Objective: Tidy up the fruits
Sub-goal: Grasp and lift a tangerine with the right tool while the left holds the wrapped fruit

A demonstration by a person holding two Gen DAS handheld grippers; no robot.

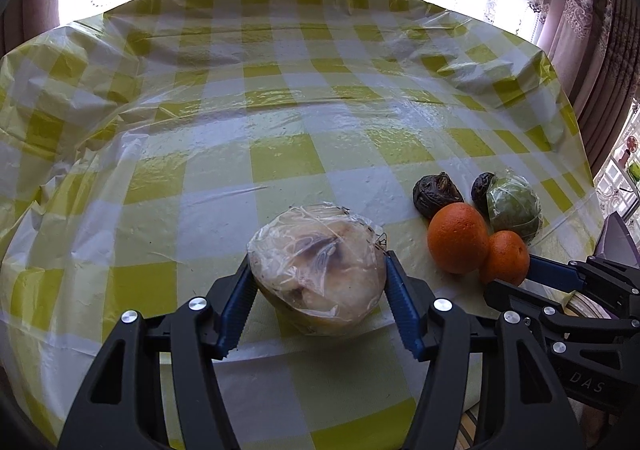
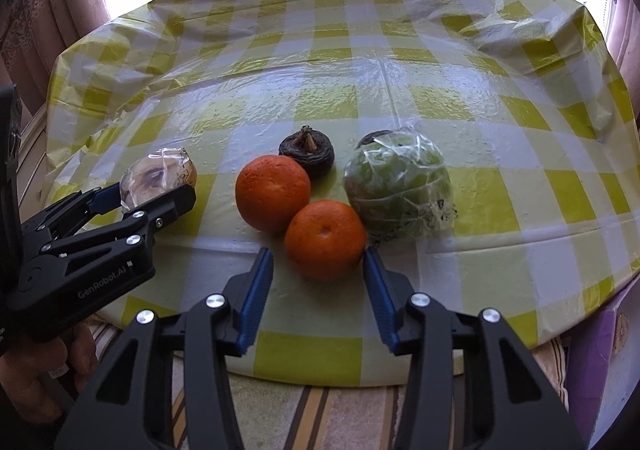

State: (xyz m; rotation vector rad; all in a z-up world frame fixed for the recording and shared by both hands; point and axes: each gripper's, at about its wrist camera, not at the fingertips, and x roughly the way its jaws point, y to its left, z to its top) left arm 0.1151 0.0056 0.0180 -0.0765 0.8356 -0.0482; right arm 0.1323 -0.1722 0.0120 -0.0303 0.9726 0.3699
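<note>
Both grippers are angled steeply down. The wrapped pale fruit (image 1: 320, 270) is clamped by the left gripper (image 1: 318, 270). The near orange (image 2: 325, 238) is flanked, not visibly pressed, by the right gripper (image 2: 319, 262), the wrapped green fruit (image 2: 398, 186) at its two o'clock.

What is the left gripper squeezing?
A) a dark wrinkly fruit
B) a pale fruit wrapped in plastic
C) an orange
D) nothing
B: the left gripper has its blue fingers pressed on both sides of the pale fruit wrapped in plastic; the oranges sit off to the side.
</note>
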